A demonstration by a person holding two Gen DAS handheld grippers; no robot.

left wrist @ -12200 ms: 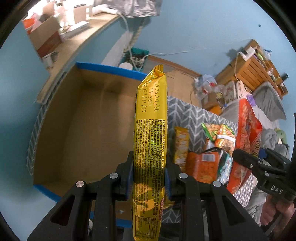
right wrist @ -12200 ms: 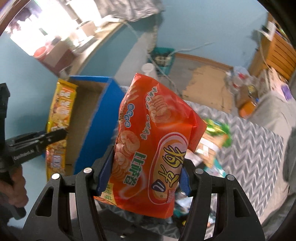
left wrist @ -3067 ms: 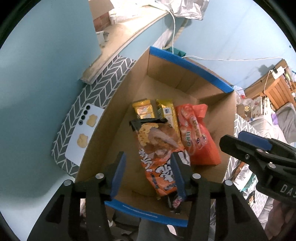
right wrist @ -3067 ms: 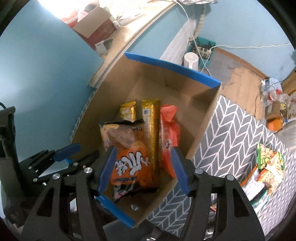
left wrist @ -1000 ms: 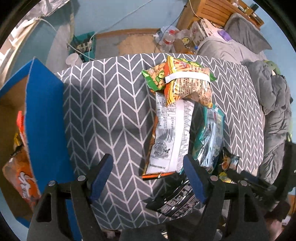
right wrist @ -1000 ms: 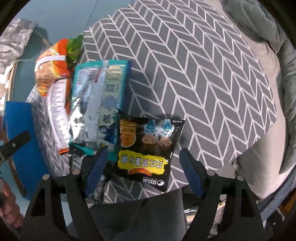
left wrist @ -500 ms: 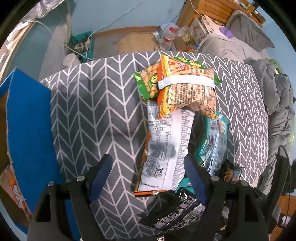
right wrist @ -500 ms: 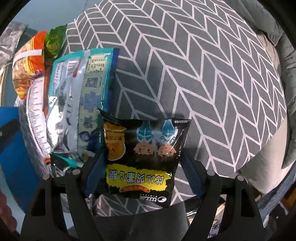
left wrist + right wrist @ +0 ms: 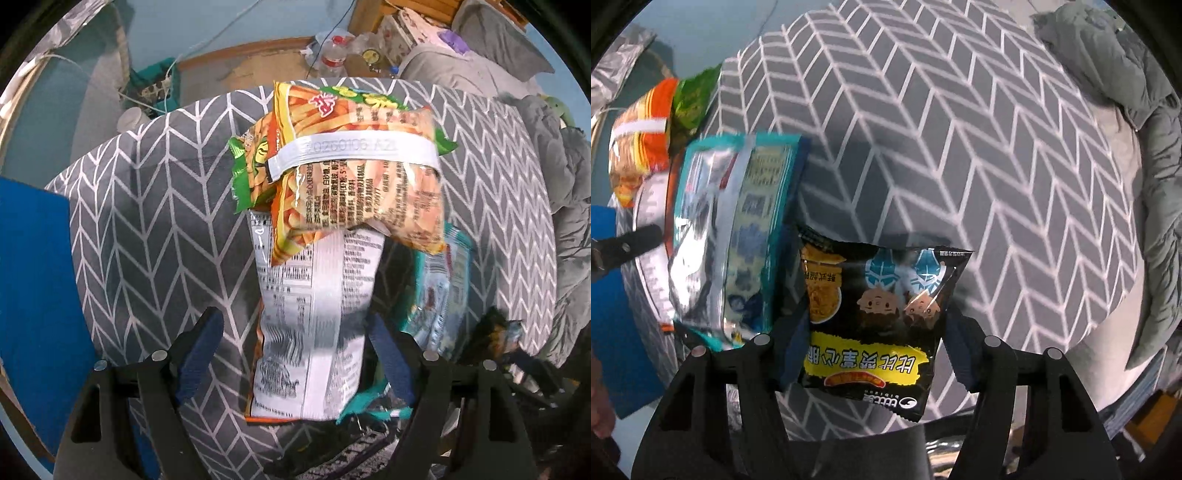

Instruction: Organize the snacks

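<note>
Right gripper (image 9: 871, 339) has just been closing around the black snack packet (image 9: 875, 314) near the desk (image 9: 960, 147) edge; firm contact is unclear. Left gripper (image 9: 295, 354) hangs released astride the white-backed packet (image 9: 314, 314). Best pinch mid-packet, then lift straight up, clear of the teal packet (image 9: 731, 240) beside it.

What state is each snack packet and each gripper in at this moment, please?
left gripper: open, straddling the silver-backed packet, pads apart from it.
right gripper: jaws just closing, pads at the black packet's edges.
silver-backed packet: lying flat, back up, top end under the orange packet.
orange packet: sealed, resting on top.
teal packet: lying flat, back up.
black packet: flat, face up, not lifted.
</note>
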